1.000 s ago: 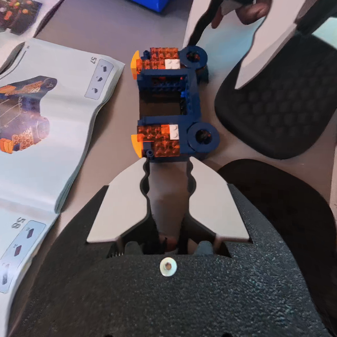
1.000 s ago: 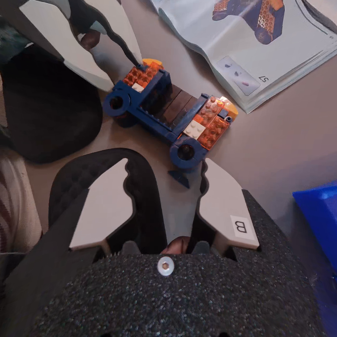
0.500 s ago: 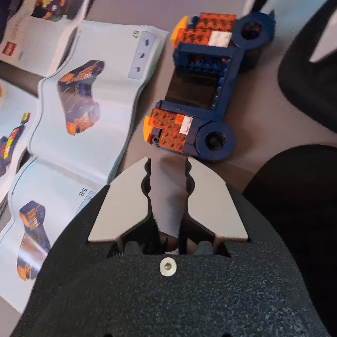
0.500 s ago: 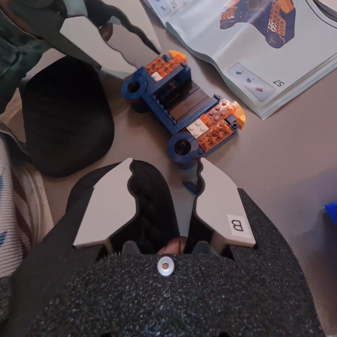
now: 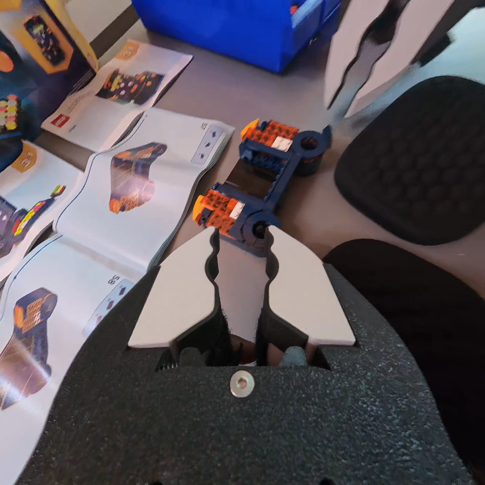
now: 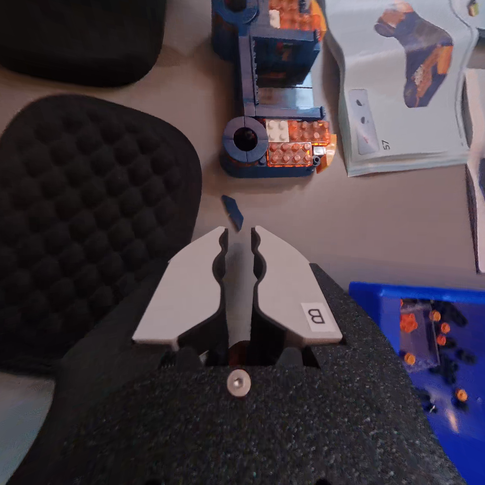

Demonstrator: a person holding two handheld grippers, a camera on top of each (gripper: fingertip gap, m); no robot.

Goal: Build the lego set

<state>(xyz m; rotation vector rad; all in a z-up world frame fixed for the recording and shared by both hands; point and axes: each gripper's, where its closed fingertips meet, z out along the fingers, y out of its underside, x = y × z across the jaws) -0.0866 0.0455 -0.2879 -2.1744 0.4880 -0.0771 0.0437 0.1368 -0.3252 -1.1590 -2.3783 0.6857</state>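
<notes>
The dark blue and orange lego model (image 5: 262, 178) lies on the grey table, and also shows in the right wrist view (image 6: 275, 105). My left gripper (image 5: 242, 233) is open, and the model's near ring end sits between its fingertips. I cannot tell whether they touch it. My right gripper (image 6: 239, 231) is open with only a narrow gap. A small dark blue piece (image 6: 232, 212) lies loose on the table just ahead of its tips, its near end reaching between them. The right gripper also shows blurred at the top right of the left wrist view (image 5: 367, 52).
An open instruction booklet (image 5: 157, 183) lies left of the model, and shows in the right wrist view (image 6: 393, 105). A blue bin (image 6: 393, 301) holds several small orange and dark pieces. Black dimpled foam pads (image 6: 91, 210) (image 5: 409, 157) lie beside the model. The set's box (image 5: 39, 39) stands far left.
My right gripper swung round, narrowed its jaws and now hangs over the small blue piece. My left gripper shifted so that the model's near end sits between its tips.
</notes>
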